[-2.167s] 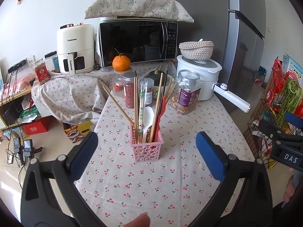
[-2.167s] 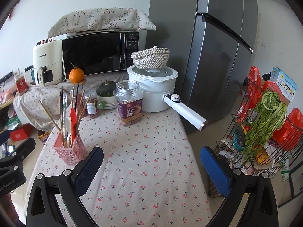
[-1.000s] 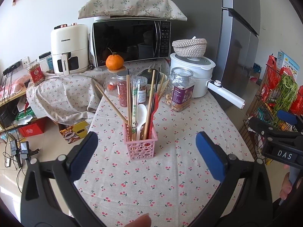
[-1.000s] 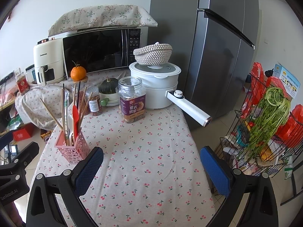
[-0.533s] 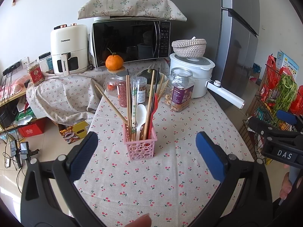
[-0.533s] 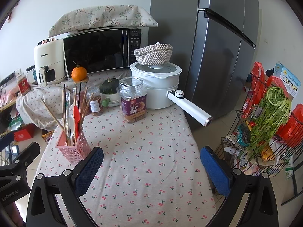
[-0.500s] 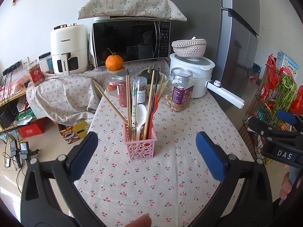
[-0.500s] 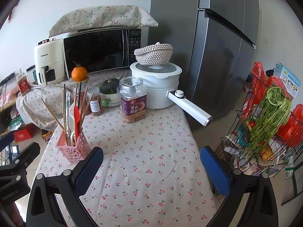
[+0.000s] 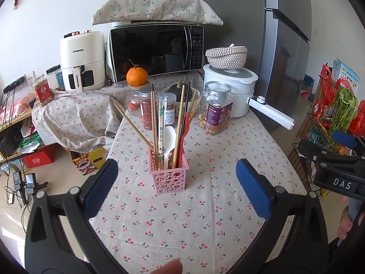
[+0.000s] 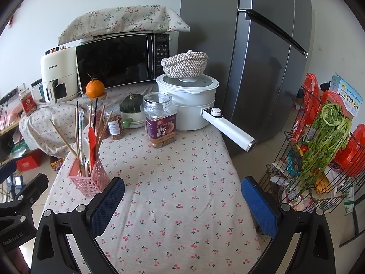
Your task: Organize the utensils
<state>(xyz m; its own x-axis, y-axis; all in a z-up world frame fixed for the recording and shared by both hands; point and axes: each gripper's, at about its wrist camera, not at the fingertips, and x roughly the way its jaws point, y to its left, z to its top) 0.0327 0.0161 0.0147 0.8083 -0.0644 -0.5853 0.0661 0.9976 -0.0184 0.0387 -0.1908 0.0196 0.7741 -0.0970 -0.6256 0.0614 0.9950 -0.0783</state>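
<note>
A pink perforated basket [image 9: 170, 177] [image 10: 89, 178] stands on the cherry-print tablecloth [image 9: 205, 205]. It holds several wooden chopsticks [image 9: 155, 123], a white spoon [image 9: 169, 139] and a red spatula [image 10: 91, 141]. My left gripper [image 9: 176, 182] hangs open just in front of the basket, nothing between its blue pads. My right gripper [image 10: 182, 198] is open too, over bare cloth to the right of the basket. Each gripper shows at the edge of the other's view.
Behind the basket stand spice jars [image 9: 147, 109], a nut jar [image 10: 160, 119], a white cooker [image 10: 189, 101] with a long handle [image 10: 228, 127], a microwave [image 9: 157, 50] and an orange [image 9: 136, 76]. A wire rack with greens [image 10: 324, 141] is off the table's right edge. A fridge [image 10: 262, 45] stands behind.
Both grippers have drawn back slightly from the table over two seconds; in the last half second almost nothing moved. Both stay open.
</note>
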